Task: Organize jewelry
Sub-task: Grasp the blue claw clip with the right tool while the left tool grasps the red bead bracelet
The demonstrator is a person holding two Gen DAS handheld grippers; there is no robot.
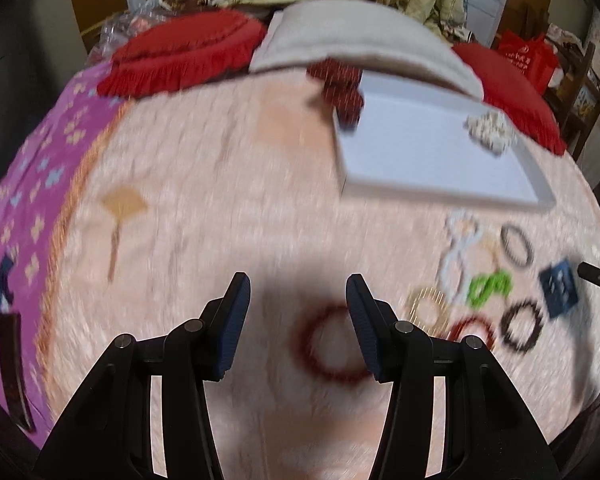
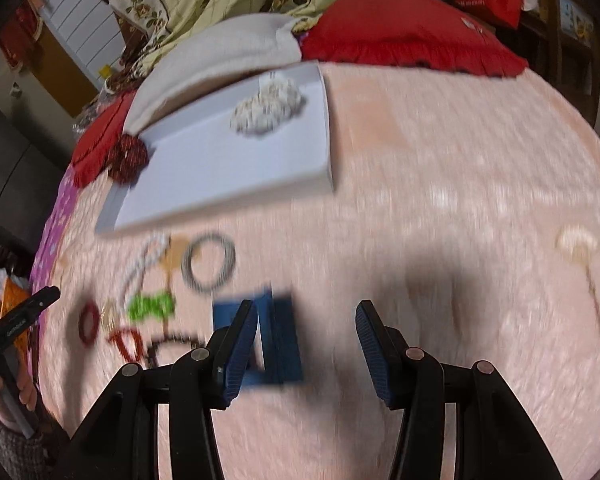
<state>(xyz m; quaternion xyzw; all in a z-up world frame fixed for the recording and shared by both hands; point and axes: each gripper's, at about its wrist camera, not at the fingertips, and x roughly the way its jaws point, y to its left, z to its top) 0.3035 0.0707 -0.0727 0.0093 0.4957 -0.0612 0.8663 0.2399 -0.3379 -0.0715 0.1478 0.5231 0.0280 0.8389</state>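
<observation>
In the left wrist view my left gripper (image 1: 298, 280) is open over the pink bedspread, holding nothing. A dark red bead bracelet (image 1: 332, 344) lies on the cloth below its right finger. To the right lie several more pieces: a white necklace (image 1: 460, 252), a grey bangle (image 1: 518, 246), a green piece (image 1: 490, 288) and a black bracelet (image 1: 522, 326). In the right wrist view my right gripper (image 2: 306, 306) is also open and empty. A blue box (image 2: 278, 336) lies on the bed under its left finger. A white tray (image 2: 228, 184) holds a pile of white beads (image 2: 266, 108).
Dark red beads (image 1: 338, 88) sit at the tray's (image 1: 432, 184) far corner. Red fringed cushions (image 1: 180, 60) and a grey pillow (image 1: 352, 40) line the far side of the bed. A person's hand (image 2: 4, 392) holds the left gripper (image 2: 20, 320) at the left edge. Both views are motion-blurred.
</observation>
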